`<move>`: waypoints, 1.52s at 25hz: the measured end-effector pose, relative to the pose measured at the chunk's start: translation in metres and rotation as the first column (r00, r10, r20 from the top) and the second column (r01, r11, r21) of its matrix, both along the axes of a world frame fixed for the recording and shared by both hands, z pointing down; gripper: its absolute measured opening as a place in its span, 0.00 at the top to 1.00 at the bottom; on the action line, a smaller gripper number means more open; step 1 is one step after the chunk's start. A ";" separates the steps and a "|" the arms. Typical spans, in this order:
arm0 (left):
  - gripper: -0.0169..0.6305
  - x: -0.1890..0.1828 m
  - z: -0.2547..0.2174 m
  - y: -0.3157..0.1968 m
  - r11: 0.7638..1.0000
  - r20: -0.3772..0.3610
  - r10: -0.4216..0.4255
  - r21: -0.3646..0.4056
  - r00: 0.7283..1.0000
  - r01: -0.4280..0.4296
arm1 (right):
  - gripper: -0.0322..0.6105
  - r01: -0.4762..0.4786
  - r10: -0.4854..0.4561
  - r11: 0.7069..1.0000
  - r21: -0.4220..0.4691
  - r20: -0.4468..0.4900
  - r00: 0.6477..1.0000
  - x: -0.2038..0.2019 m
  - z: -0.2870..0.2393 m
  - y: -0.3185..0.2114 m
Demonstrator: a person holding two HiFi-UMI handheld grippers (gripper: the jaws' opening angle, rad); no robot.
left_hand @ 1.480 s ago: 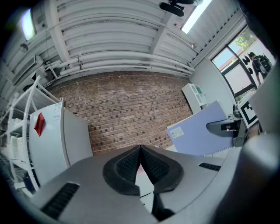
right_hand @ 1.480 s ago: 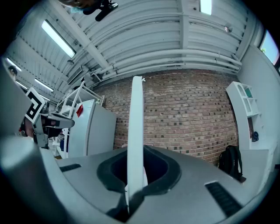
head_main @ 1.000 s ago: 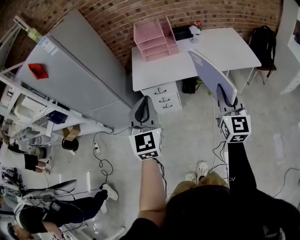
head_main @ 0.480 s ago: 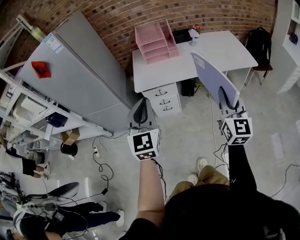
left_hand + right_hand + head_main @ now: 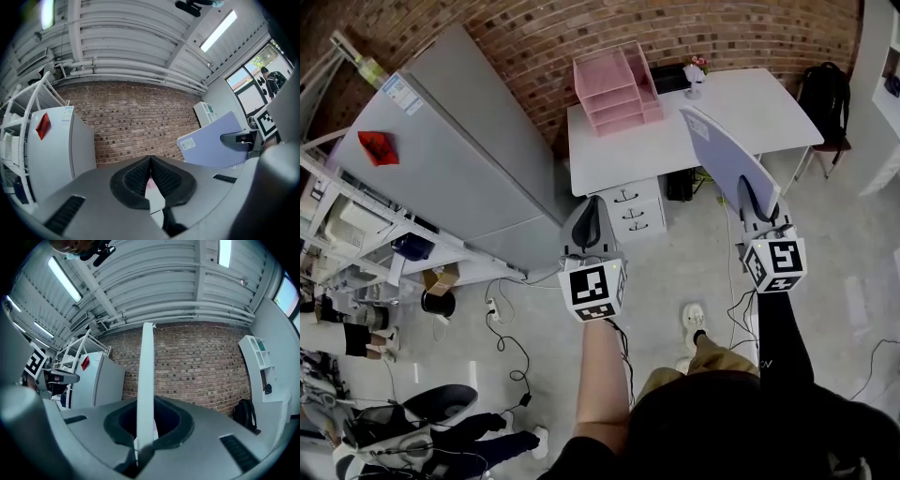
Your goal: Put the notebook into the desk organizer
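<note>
A pale purple notebook [image 5: 727, 164] with a white label stands on edge in the air, my right gripper [image 5: 757, 208] shut on its near end. It shows edge-on in the right gripper view [image 5: 145, 390] and as a flat cover in the left gripper view [image 5: 213, 143]. The pink desk organizer [image 5: 617, 82], with stacked trays, sits at the back left of a white desk [image 5: 675, 141] ahead of both grippers. My left gripper [image 5: 589, 220] is shut with nothing between its pads [image 5: 140, 176], level and to the left of the notebook.
A white drawer unit [image 5: 630, 202] stands under the desk. A small vase of flowers [image 5: 696, 73] is on the desk near the organizer. A grey cabinet [image 5: 450, 159] and metal shelving [image 5: 337, 216] are to the left, a black backpack [image 5: 825, 94] to the right, and cables [image 5: 511, 328] on the floor.
The desk and organizer now sit a little lower and nearer in the head view, and the person's feet have shifted. Both grippers keep their pose, the notebook still in the right one.
</note>
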State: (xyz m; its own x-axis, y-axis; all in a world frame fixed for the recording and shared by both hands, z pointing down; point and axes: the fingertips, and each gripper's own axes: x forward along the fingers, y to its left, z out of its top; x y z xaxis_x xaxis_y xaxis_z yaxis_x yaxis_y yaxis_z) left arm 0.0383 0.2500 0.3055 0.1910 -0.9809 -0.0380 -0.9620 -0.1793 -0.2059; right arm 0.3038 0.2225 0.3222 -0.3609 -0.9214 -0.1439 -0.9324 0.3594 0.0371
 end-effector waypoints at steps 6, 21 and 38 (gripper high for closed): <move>0.95 -0.001 -0.003 -0.052 1.000 0.002 0.004 0.005 1.000 -0.004 | 0.88 0.017 -0.017 1.000 0.007 0.006 1.000 -0.006 -0.002 -0.056; 0.95 0.000 0.011 -0.183 0.999 0.011 -0.030 -0.026 0.999 0.030 | 0.88 0.087 -0.087 0.996 0.002 0.021 0.996 -0.017 0.007 -0.197; 0.95 -0.005 0.017 -0.234 0.998 0.021 -0.047 -0.039 0.999 0.048 | 0.88 0.142 -0.141 0.990 -0.016 0.048 0.989 -0.035 0.019 -0.255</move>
State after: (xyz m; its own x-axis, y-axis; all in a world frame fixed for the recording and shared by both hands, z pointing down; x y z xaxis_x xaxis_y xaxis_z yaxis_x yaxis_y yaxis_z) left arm 0.0328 0.0165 0.3226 0.1441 -0.9896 0.0039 -0.9654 -0.1414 -0.2191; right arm 0.2687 -0.0322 0.3416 -0.4814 -0.8642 -0.1462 -0.8725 0.4884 -0.0139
